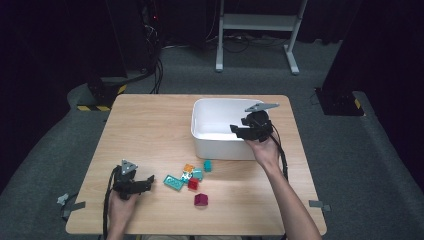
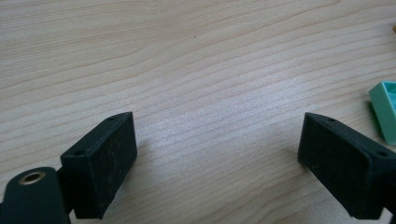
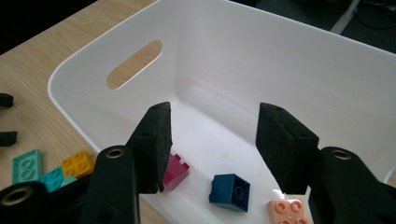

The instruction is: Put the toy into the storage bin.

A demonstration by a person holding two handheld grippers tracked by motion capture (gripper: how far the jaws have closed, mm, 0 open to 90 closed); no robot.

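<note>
My right gripper (image 1: 236,131) hangs over the near right part of a white bin (image 1: 220,148), held from below by a hand. In the right gripper view its jaws (image 3: 212,116) stand open with nothing between them, above the bin's (image 3: 243,56) floor. On that floor lie a magenta brick (image 3: 177,170), a blue brick (image 3: 229,192) and a peach brick (image 3: 286,211). My left gripper (image 1: 148,184) rests low at the table's front left, jaws open toward a cluster of bricks (image 1: 190,175). Bare wood lies between its open jaws (image 2: 217,130); a teal brick (image 2: 385,109) sits at the right edge.
Loose bricks lie in front of the bin: a flat teal one (image 1: 173,182), an orange one (image 1: 188,168), a red one (image 1: 193,184), a small teal one (image 1: 207,165) and a dark red one (image 1: 201,200). Bare wooden table (image 1: 145,130) stretches left of the bin.
</note>
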